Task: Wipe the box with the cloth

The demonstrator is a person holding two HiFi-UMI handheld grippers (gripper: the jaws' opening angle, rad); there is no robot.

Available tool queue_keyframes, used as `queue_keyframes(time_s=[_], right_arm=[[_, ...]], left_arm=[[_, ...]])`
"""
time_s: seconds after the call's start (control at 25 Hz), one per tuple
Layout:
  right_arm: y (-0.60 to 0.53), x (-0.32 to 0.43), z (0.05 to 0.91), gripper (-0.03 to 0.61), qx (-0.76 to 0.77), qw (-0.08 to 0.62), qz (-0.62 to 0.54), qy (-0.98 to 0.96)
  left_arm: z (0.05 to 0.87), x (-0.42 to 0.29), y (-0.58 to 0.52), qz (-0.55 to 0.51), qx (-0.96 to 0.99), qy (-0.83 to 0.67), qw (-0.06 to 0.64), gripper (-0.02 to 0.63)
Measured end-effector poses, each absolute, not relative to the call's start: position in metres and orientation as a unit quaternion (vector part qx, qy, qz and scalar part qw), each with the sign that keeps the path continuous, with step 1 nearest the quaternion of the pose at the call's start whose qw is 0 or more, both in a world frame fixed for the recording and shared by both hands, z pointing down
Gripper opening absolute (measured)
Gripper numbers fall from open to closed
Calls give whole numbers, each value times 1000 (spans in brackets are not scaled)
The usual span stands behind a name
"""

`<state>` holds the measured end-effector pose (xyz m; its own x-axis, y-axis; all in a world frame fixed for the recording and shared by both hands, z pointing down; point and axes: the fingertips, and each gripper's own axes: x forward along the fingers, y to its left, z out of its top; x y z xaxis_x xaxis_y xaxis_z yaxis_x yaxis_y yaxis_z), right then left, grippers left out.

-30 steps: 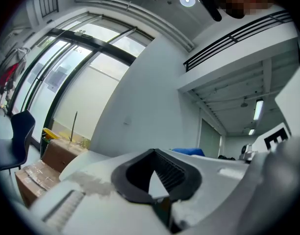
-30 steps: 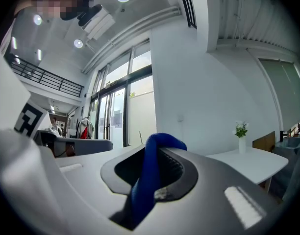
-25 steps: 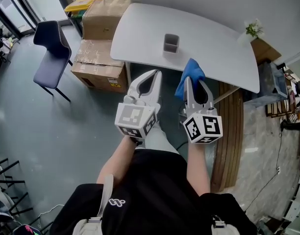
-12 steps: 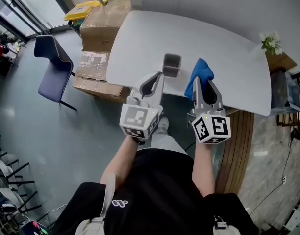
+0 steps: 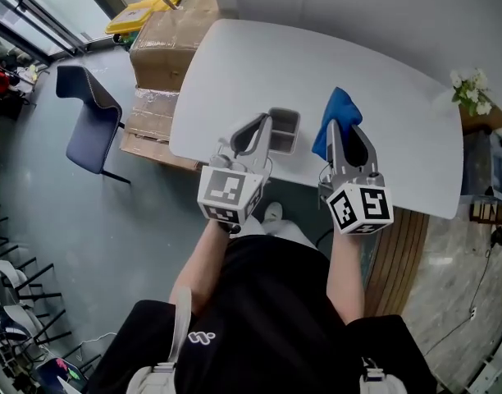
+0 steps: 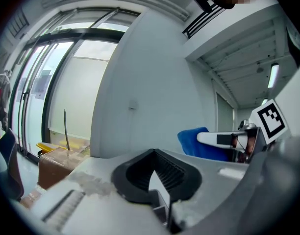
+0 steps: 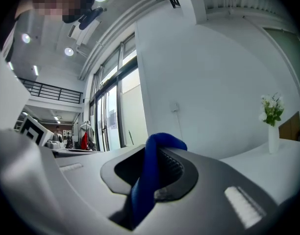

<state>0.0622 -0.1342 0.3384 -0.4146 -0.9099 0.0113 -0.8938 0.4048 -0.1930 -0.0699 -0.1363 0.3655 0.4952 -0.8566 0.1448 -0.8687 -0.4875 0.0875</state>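
A small grey open-topped box (image 5: pixel 284 130) stands on the white table (image 5: pixel 317 64) near its front edge. My left gripper (image 5: pixel 264 121) is just left of the box, almost touching its side, with its jaws together and nothing between them; in the left gripper view its tips (image 6: pixel 153 154) point at the white wall. My right gripper (image 5: pixel 339 125) hovers to the right of the box, shut on a blue cloth (image 5: pixel 335 115) that bulges up past the tips. The right gripper view has the cloth (image 7: pixel 152 173) pinched between the jaws. The cloth (image 6: pixel 195 142) also shows in the left gripper view.
Cardboard boxes (image 5: pixel 162 35) are stacked on the floor left of the table, with a dark blue chair (image 5: pixel 87 105) further left. A small vase of flowers (image 5: pixel 468 84) stands on the table's far right corner. A wooden floor strip (image 5: pixel 394 253) runs below the table's right side.
I have moved closer to the table. Both grippers have advanced from in front of the table's edge to over it, the left one coming alongside the box, the right still holding the cloth.
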Motion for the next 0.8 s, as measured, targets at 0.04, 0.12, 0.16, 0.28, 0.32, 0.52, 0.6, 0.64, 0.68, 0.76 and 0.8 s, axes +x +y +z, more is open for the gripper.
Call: queue_keyframes(time_s=[0.04,0.12,0.16,0.28,0.32,0.52,0.6,0.64,0.68,0.76,0.8], right_arm=[[-138,60,339,54,-535,47,-85,839],[-145,57,342,54,-530,47,-87,842],[-148,56,344,54,-528,46,-89,843],[-155,57,355,54,-528,43,-102,842],[-156,58,359,54,-529,42,-106,841],[-160,63,370,54,-533,39,-121,836],[-162,66,374,55,-535,39,-126,834],[-162,68,377,54,-537,40,-128,833],[-161,69,380,55,-538,40,-131,832],[-160,72,385,54,-541,39,-136,829],[-159,74,388,54,-543,38,-139,828]], left_arm=[[369,-70,-139,49,865,-495,69,0],[373,-67,-145,68,872,-481,60,0],[374,-66,-147,77,875,-474,56,0],[386,-64,-151,109,883,-456,30,0],[390,-62,-153,121,886,-448,21,0],[422,-42,-157,216,903,-372,-4,0],[447,-37,-157,273,899,-343,-12,0],[461,-35,-157,304,896,-324,-18,0],[474,-32,-155,335,892,-302,-26,0],[498,-26,-150,386,885,-257,-42,0],[509,-24,-148,409,880,-236,-49,0]])
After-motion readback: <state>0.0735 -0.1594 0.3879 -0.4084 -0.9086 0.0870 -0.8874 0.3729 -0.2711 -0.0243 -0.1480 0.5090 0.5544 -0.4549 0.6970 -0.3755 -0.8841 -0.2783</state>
